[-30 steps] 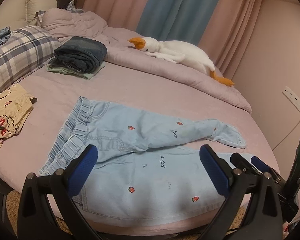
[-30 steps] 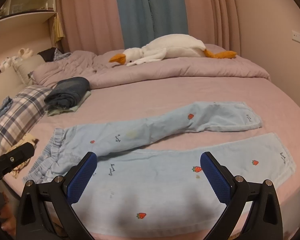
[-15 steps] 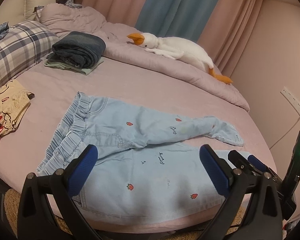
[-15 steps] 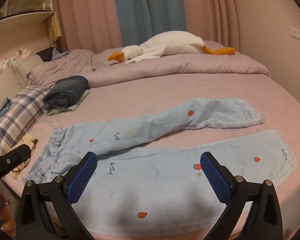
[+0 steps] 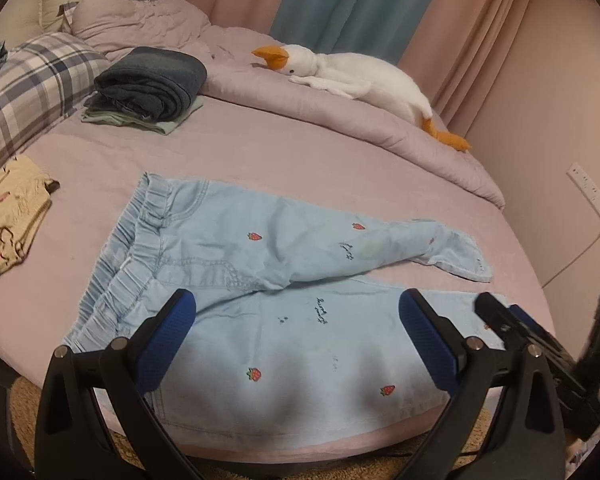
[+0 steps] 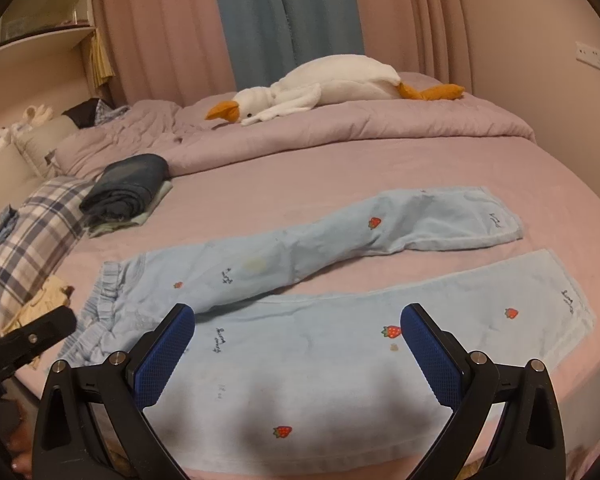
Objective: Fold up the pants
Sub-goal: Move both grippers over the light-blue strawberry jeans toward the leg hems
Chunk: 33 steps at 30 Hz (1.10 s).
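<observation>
Denim pants (image 5: pixel 260 288) lie spread flat on the bed (image 5: pixel 300 168), both grippers' fingers (image 6: pixel 164 356) spread and empty above them; best pinch waistband and hem together, folding leg over leg.

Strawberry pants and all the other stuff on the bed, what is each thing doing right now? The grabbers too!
Light blue pants: spread flat, unfolded, legs apart.
Left gripper: open, empty, above the pants.
Right gripper: open, empty, above the pants.
Dark jeans: folded, on top of a green garment.
Goose plush: lying on the quilt.
Quilt: bunched along the far side.
</observation>
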Motion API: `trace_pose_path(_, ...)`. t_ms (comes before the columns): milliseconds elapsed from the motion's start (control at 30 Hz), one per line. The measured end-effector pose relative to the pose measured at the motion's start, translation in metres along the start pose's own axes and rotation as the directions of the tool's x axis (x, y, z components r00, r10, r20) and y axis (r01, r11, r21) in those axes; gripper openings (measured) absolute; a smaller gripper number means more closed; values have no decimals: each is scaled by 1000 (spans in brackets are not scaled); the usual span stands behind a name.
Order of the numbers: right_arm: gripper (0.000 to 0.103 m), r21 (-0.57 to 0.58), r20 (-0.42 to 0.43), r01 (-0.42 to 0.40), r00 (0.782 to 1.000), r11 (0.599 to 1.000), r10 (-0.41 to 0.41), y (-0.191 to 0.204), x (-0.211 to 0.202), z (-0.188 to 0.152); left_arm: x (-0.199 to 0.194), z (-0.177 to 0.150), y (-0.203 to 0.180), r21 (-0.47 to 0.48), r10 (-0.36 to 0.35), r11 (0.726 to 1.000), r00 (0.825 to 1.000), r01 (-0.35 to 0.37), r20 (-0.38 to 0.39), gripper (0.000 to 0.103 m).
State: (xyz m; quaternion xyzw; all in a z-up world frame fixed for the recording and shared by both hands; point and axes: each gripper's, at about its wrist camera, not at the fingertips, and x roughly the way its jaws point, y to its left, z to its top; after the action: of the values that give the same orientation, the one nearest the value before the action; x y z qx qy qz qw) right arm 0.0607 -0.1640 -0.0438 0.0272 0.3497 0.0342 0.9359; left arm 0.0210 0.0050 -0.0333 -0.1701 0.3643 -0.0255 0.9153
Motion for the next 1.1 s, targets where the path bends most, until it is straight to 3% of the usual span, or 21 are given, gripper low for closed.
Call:
trace_pose_path(500, 102, 92, -70, 9, 998, 996, -3, -23, -1, 33, 21, 33, -23, 52, -8, 999, 997, 12, -73, 99)
trace_pose_path(767, 102, 132, -105, 12, 994, 991, 2, -32, 6, 39, 38, 38, -33, 72, -2, 997, 993, 10, -121, 97)
trace_pose_path(1100, 102, 167, -92, 14, 996, 986, 1, -40, 8, 40, 45, 37, -35, 83, -10, 996, 990, 22, -139, 96)
